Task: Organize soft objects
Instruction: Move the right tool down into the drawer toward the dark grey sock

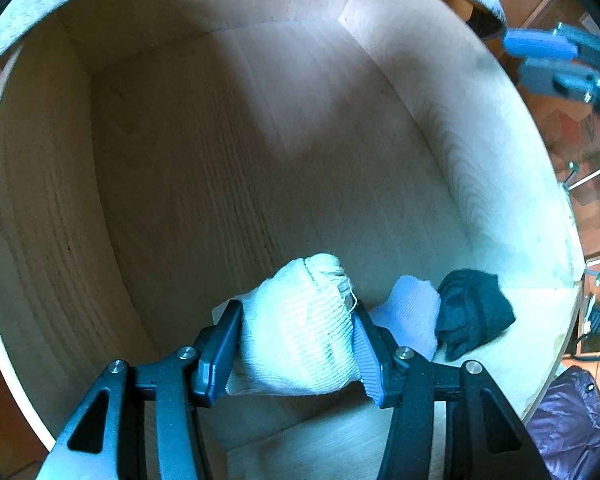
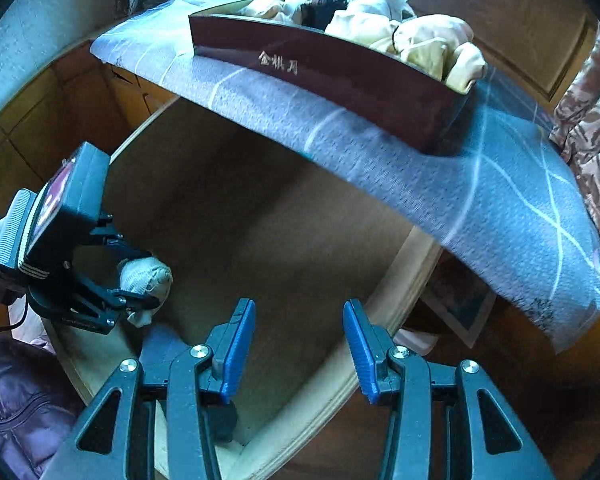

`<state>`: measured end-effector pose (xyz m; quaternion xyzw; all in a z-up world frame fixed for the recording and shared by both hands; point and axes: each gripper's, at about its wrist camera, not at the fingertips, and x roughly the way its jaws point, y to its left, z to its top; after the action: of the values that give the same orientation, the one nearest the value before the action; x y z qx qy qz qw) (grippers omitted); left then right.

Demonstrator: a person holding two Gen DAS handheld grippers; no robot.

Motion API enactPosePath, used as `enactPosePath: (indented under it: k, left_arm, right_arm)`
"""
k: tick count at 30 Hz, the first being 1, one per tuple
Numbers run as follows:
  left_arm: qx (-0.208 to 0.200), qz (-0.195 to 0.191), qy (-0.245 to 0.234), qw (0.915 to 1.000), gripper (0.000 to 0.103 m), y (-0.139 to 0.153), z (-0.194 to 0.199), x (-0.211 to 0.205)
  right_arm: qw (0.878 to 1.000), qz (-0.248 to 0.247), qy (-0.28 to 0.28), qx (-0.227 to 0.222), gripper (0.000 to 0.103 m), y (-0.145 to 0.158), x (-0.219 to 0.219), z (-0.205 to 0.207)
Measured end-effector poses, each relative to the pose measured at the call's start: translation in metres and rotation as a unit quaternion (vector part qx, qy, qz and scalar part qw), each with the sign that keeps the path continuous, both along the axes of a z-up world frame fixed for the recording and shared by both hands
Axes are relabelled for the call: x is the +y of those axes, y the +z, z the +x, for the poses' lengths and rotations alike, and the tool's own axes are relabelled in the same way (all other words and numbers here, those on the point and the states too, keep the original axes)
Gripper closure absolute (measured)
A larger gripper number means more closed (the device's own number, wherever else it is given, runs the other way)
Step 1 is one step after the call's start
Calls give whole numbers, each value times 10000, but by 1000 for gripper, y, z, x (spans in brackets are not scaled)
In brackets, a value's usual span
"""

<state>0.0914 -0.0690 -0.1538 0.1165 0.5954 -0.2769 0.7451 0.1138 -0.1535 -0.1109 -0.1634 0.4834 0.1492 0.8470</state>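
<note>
Left wrist view: left gripper (image 1: 298, 344) fingers clamp a white rolled sock (image 1: 300, 328) low centre, over the wooden drawer (image 1: 260, 140); set it beside the black sock (image 1: 474, 312) before releasing. Right gripper (image 2: 300, 344) fingers stand half-open, empty.

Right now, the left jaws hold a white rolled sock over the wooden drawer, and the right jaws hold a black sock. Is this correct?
Not quite. The right gripper holds nothing: the right wrist view shows its jaws apart with only the wooden drawer between them. The black sock lies in the drawer. The left gripper does hold the white rolled sock.
</note>
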Motion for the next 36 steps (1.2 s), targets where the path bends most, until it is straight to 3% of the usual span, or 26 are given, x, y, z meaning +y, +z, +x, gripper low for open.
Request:
enactPosePath:
  k: [6,14,23,36]
  left_arm:
    - [-199,-214,136,9995,50,13,-7,14]
    - [-603,-428,361,9966,50,36,-19,33]
    - [-880,-665,515,9926,50,65,-25,52]
    - [-1587,-984,839,9788,50,120,-38,76]
  right_arm:
    - [9999,12,6,164,56,-12,-4,-1]
    - [9949,183,-81,986,56,-56,7,-12]
    - [9899,238,17,1396,56,-93,27,-29]
    - [9828,155,-287,1817,56,-128,40,-32]
